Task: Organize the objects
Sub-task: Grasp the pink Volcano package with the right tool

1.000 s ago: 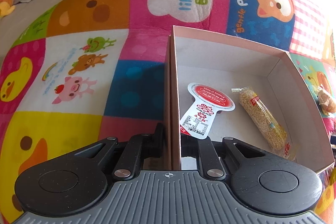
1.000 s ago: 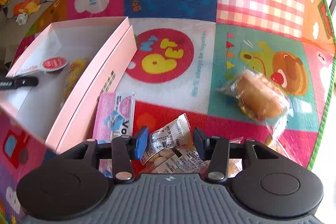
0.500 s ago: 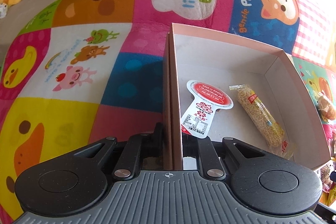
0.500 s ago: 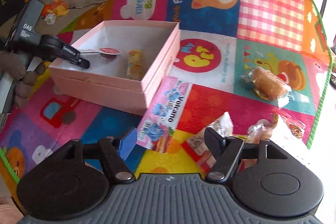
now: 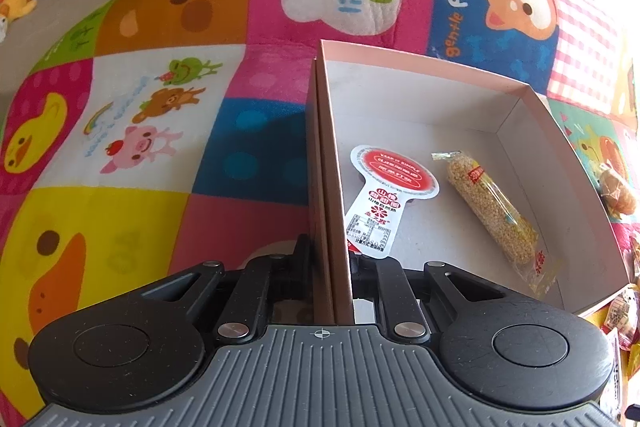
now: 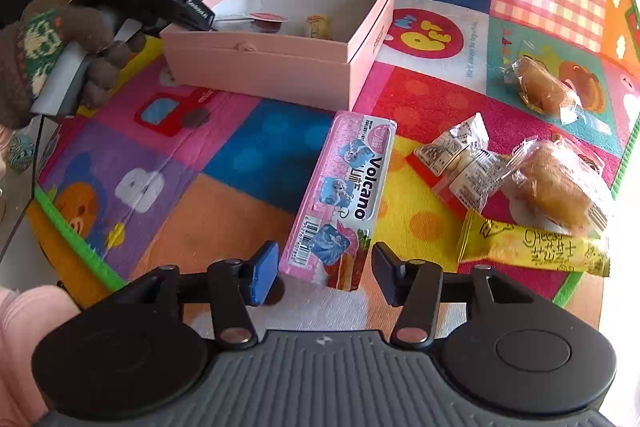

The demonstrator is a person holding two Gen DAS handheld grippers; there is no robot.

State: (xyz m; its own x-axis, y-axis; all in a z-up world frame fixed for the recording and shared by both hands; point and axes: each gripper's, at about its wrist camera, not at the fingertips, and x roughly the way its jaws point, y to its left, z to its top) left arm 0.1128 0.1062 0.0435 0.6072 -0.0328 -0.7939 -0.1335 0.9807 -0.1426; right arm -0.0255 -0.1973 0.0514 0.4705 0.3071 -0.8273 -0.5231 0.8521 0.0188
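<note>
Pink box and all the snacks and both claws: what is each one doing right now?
Pink cardboard box: open, lid off, on the mat.
Left claw: shut on the box's side wall.
Right claw: open, holding nothing.
Red-and-white round-topped packet: flat inside the box.
Clear-wrapped yellow grain bar: flat inside the box.
Pink Volcano snack box: flat on the mat, its near end between the right claw's fingers.
</note>
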